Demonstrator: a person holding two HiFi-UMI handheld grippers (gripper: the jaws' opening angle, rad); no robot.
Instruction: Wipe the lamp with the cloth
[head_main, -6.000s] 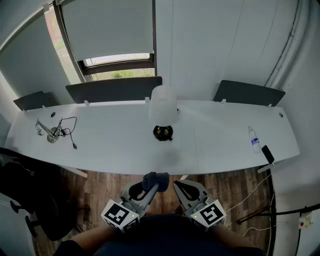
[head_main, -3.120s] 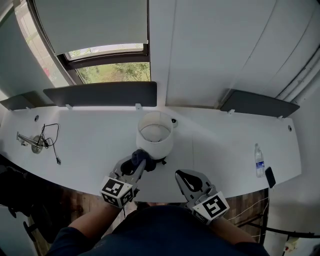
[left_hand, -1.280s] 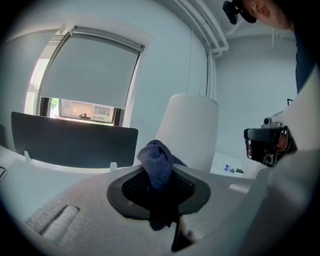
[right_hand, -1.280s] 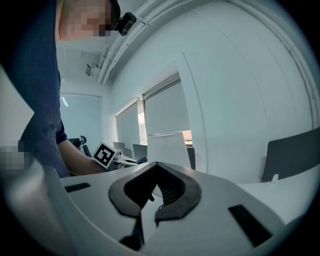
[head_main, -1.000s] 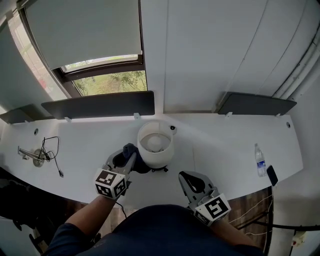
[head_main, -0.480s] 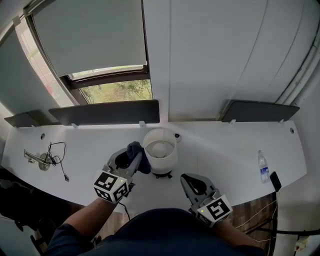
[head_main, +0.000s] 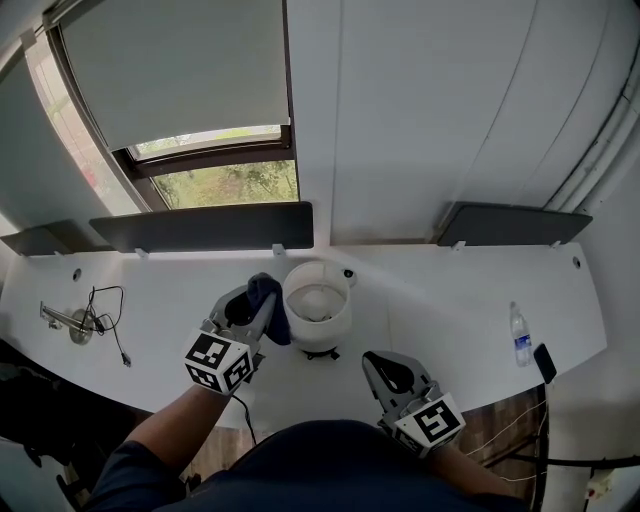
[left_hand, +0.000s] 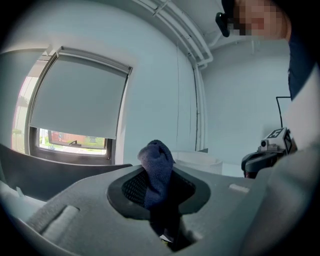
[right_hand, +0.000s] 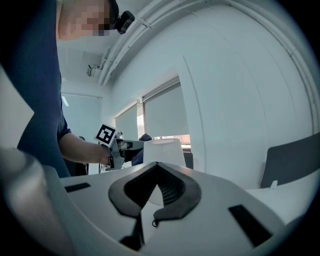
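Showing, head view: left gripper (head_main: 262, 303) holds a dark cloth (head_main: 272, 310) against the white lamp (head_main: 316, 300) on the desk (head_main: 450, 290); right gripper (head_main: 383, 368) is well apart. Left gripper view: jaws clamped on the soft, limp cloth. Right gripper view: jaws closed, empty. The lamp is probably light and easily tipped, so best steadied low down. No legible writing.

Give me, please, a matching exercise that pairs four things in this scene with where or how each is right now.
Things:
1. cloth
2. lamp
3. water bottle
4. right gripper

Places or states:
A. near the right end of the table
B. shut, with nothing between the jaws
C. clamped in the left gripper
D. standing mid-table, white shade

Pairs: 1-C, 2-D, 3-A, 4-B
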